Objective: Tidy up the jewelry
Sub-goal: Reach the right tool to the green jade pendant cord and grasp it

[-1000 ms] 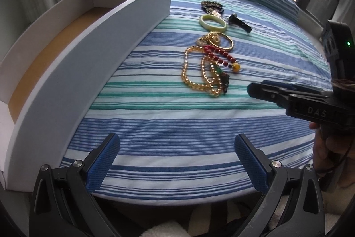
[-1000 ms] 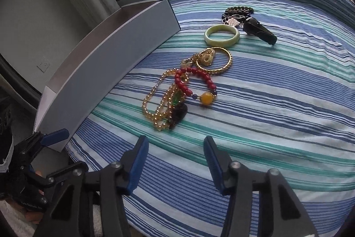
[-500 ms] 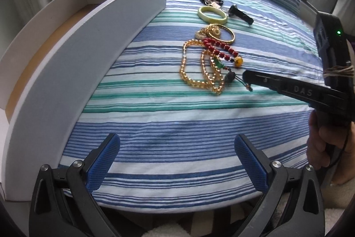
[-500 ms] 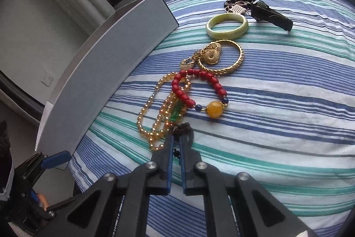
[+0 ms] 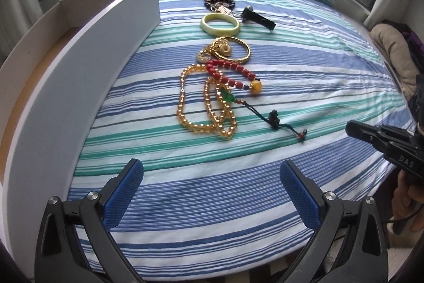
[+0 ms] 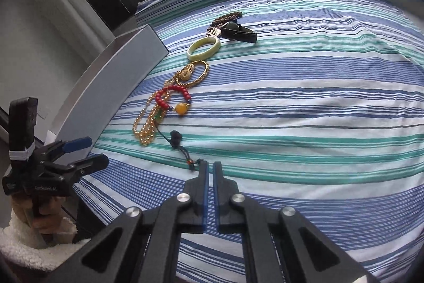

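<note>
Jewelry (image 5: 220,87) on striped cloth (image 5: 304,71), white box (image 5: 87,87) alongside, black clip (image 5: 258,19) behind

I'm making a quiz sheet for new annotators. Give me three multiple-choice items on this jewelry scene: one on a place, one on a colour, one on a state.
1. Where is the white box relative to the jewelry in the left wrist view?
A. To the left
B. To the right
C. On top of it

2. What colour is the smooth bangle?
A. Black
B. Pale green
C. Red

3. How do the left hand-held gripper jaws stand?
A. Shut on the gold bead strand
B. Shut on nothing
C. Wide open

Answers: 1 A, the box runs along the left edge of the striped cloth; 2 B, its ring is light green; 3 C, the blue pads stand far apart over bare cloth.
</note>
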{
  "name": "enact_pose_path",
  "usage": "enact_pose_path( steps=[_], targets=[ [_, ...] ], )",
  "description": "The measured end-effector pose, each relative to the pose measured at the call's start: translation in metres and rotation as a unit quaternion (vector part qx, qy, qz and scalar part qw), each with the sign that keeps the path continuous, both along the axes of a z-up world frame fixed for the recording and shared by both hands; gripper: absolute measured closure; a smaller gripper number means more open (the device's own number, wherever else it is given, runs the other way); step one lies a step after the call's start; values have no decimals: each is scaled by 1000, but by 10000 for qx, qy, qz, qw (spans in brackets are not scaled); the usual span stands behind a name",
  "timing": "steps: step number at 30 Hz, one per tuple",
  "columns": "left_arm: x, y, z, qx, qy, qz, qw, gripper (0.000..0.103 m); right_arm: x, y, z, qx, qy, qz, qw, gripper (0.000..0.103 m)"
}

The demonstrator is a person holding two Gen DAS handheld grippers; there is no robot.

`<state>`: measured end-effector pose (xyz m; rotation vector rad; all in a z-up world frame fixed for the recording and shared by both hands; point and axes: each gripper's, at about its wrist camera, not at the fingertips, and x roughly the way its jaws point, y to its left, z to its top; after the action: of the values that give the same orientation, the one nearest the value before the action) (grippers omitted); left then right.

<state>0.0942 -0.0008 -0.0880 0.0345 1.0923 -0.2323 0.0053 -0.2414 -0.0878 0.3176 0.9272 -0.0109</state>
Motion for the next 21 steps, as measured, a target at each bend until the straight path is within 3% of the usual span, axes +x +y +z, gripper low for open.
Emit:
enact_pose_path(
  steps=[3, 4, 6, 14, 15, 16, 21],
  targets=[
    [-4, -2, -4, -29, 105, 28, 9999, 1, 10, 15, -3, -253, -10, 338, 9991, 90],
    [-6, -2, -5, -34, 133, 47, 9999, 1, 16, 21, -4, -274, -61, 514, 9983, 71],
    [-9, -1, -6, -48, 168, 102, 9998, 1, 31, 34, -9, -384, -127, 701, 9967, 54],
    [-14, 12, -10, -29, 250, 281, 9993, 1, 92, 83, -43, -1041, -81, 1391, 9848, 54],
    [-14, 13, -10, -18, 233, 271, 9994, 1, 90, 86, -42, -1176, -193, 1416, 9827, 66],
    [-13, 13, -10, -3, 208, 251, 9995, 1, 90, 86, -43, -1123, -117, 1439, 9831, 90],
    [1, 7, -8, -8, 149, 23, 9999, 1, 64, 51, -32, -641, -39, 859, 9942, 90]
  ],
)
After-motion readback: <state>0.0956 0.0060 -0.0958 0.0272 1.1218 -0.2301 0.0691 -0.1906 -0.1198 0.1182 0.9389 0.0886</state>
